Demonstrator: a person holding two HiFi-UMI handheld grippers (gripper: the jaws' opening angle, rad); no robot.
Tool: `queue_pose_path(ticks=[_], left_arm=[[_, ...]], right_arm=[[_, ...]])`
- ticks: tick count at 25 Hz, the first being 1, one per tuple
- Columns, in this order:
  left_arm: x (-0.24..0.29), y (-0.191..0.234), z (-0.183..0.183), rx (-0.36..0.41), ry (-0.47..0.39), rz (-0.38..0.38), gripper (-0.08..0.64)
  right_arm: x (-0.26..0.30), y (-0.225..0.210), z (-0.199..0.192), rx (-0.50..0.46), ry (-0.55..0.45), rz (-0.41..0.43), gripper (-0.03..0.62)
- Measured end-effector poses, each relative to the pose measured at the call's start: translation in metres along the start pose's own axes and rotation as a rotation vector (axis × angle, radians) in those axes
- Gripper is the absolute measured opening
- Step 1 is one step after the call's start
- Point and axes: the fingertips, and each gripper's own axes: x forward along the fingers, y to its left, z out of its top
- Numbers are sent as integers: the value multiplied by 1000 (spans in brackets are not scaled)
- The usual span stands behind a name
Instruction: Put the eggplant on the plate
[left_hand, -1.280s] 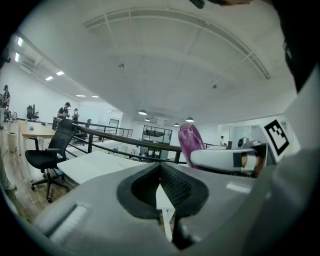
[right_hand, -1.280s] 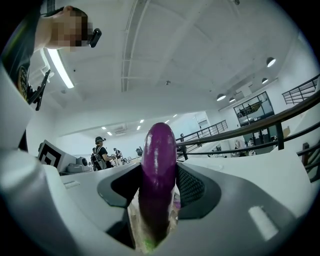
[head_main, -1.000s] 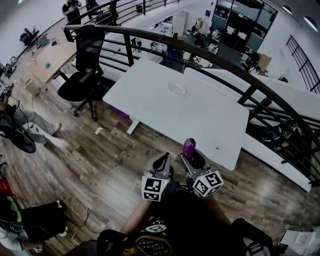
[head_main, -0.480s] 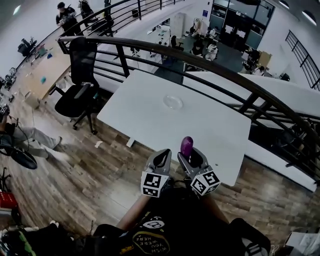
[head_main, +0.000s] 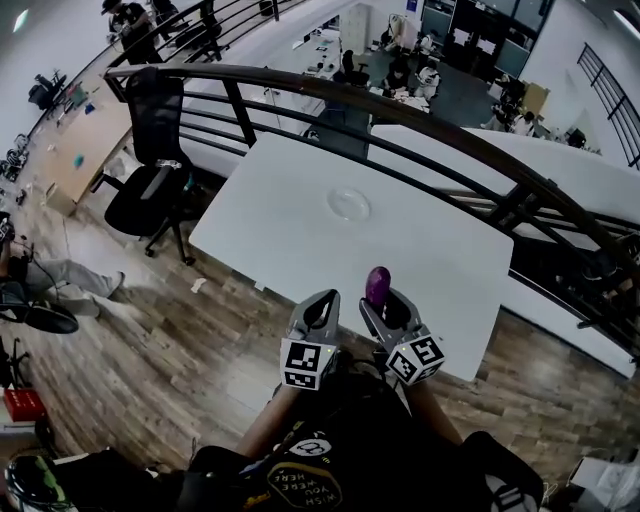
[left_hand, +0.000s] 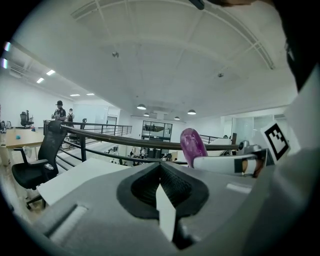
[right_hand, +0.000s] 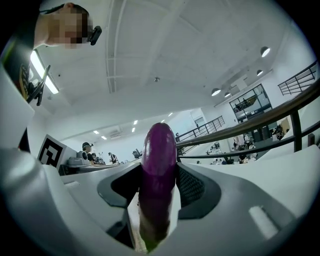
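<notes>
The white table (head_main: 300, 240) lies before you, with the plate (head_main: 349, 205) toward its far middle. Your left gripper (head_main: 320, 308) is by the near edge, its jaws pressed together on nothing. Just beside it, your right gripper (head_main: 388, 305) clamps the eggplant (head_main: 377, 284) upright, well apart from the plate.

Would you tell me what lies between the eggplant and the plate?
Only bare white table, as the head view shows, between the eggplant and the plate.
</notes>
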Motion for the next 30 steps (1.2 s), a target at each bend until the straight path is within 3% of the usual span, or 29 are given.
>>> queue_pose_path(ticks=[13,21,26,30], left_arm=[[96,95,23,17,17,-116,6],[152,150,15,0,57,-194,6],[182,176,3,-18,97,-249,6],[204,193,-4,-28,131,-275,6]], right_arm=[[110,-48,16,-43,6,-129,219],[179,-83,14,-96,48,-192,219],[212,-125,9,-188,127,-253,219],[243,-158,0,-248,219,-250,219]])
